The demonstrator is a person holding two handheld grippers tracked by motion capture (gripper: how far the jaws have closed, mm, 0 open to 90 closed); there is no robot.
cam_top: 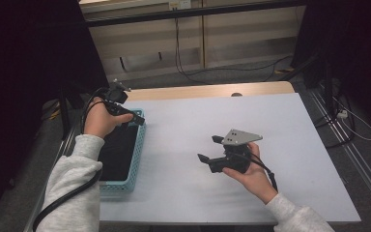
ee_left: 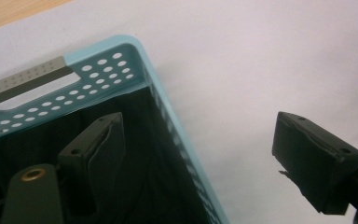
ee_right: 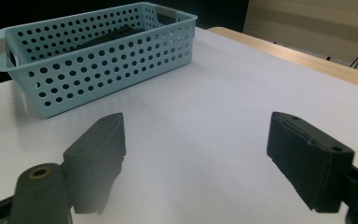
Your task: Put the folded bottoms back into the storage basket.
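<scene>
Left gripper (cam_top: 131, 117) wide and empty, straddling the basket (cam_top: 136, 159) wall; right gripper (cam_top: 210, 148) wide over bare table (cam_top: 183, 121).

High view: basket sits at the table's left edge. Left gripper view: one jaw stands inside, above the dark cloth (ee_left: 140, 154), so shift inward before closing. Right gripper view: basket (ee_right: 98, 65) well apart; swing toward it.

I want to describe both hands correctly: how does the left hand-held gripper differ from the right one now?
The left hand-held gripper hangs over the blue basket's far corner; the right hand-held gripper is above bare white table. A grey three-cornered plate tops the right one; the left shows none. Both stand open and hold nothing.
</scene>
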